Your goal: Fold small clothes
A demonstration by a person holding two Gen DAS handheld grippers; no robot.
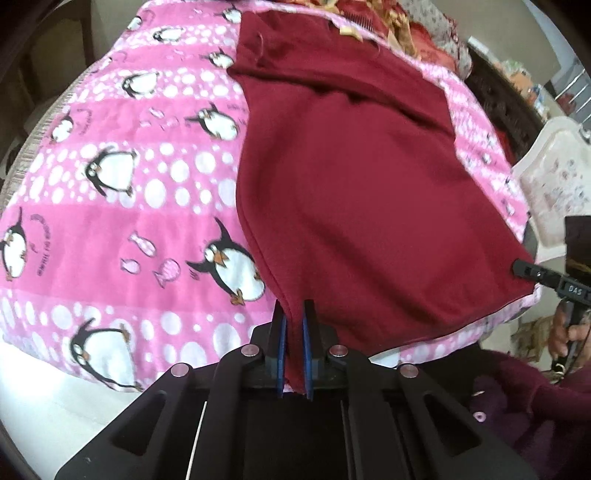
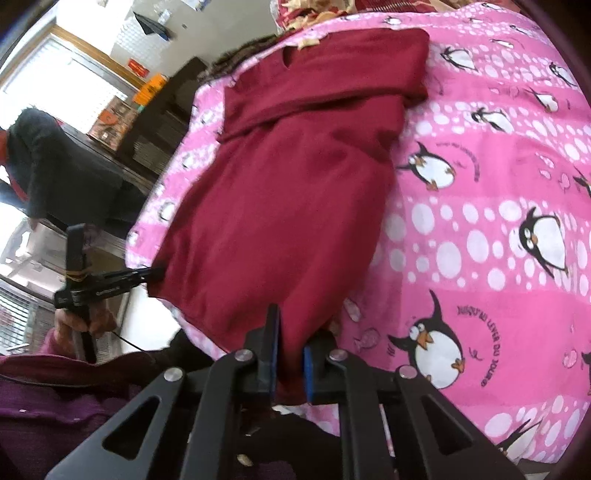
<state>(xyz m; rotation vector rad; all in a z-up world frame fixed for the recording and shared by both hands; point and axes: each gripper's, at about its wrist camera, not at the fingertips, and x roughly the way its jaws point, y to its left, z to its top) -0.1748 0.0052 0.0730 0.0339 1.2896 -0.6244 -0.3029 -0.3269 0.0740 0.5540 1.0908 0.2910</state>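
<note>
Maroon cloth fills most of both your views: the shirt (image 1: 347,177) lies flat on the pink penguin blanket (image 1: 110,206), its near hem hanging at the blanket's near edge and its far end reaching toward the far edge, where a band of the same cloth is folded across it (image 2: 325,74).

Your left gripper (image 1: 293,314) is clamped on one near corner of the shirt. Its blue pads (image 1: 282,343) sit close together with a pinch of hem between them, and the cloth runs up and away from the pinch along the shirt's side seam.

Your right gripper (image 2: 291,332) is clamped on the other near corner. In the right wrist view its pads (image 2: 308,373) press a thicker bunch of cloth, and the hem sags a little beside them.

Each gripper shows in the other's camera. In the left wrist view your right gripper (image 1: 524,267) meets the shirt's corner at the blanket's near edge, with your hand (image 1: 565,332) on its handle below. In the right wrist view your left gripper (image 2: 151,275) touches the opposite corner, your hand (image 2: 81,321) wrapped round its grip. From these side views you cannot tell how the tongs stand; the wrist views settle it.

Penguins and white dots cover the blanket on both sides of the shirt. Beyond its far edge lies a red and gold patterned cloth (image 1: 399,18). A person in dark clothes (image 2: 55,162) sits off to one side of the blanket in the right wrist view.
</note>
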